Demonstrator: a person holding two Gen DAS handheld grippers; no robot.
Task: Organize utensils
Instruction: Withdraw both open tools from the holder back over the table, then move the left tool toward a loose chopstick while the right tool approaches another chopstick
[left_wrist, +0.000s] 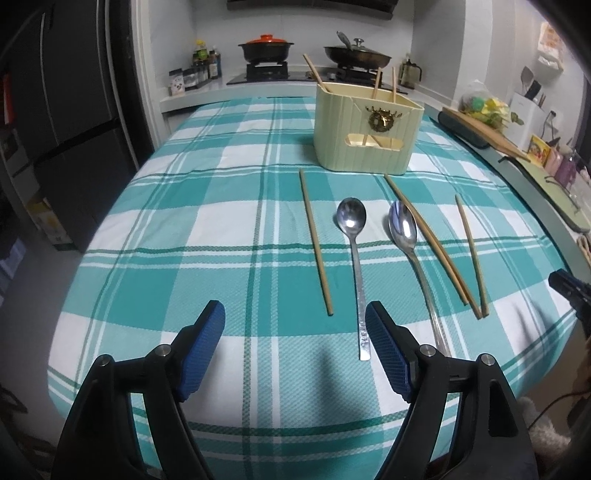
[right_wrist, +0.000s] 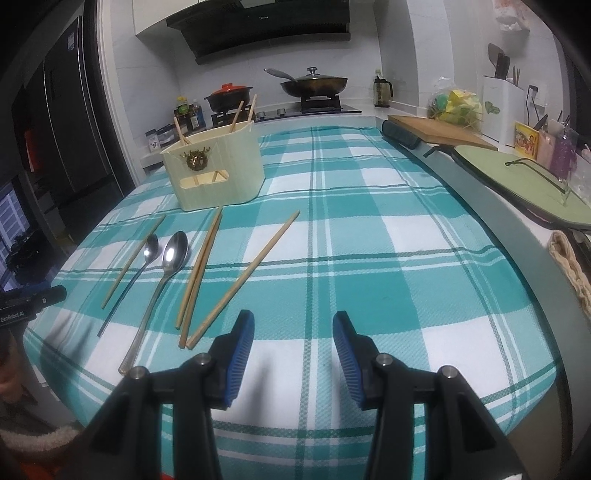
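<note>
A cream utensil holder (left_wrist: 365, 129) (right_wrist: 214, 170) stands on the teal plaid cloth (left_wrist: 184, 221) with three chopsticks in it. Before it lie a single chopstick (left_wrist: 316, 242) (right_wrist: 133, 260), a small spoon (left_wrist: 352, 236) (right_wrist: 147, 251), a larger spoon (left_wrist: 406, 236) (right_wrist: 173, 254), a chopstick pair (left_wrist: 428, 240) (right_wrist: 201, 269) and another chopstick (left_wrist: 471, 254) (right_wrist: 243, 278). My left gripper (left_wrist: 295, 321) is open and empty, near the small spoon's handle. My right gripper (right_wrist: 293, 328) is open and empty, right of the chopsticks.
A stove with a red-lidded pot (left_wrist: 265, 46) and a wok (left_wrist: 356, 53) stands behind the table. A wooden cutting board (right_wrist: 439, 134) and a green tray (right_wrist: 517, 181) lie on the counter at right. A dark fridge (left_wrist: 66, 110) stands at left.
</note>
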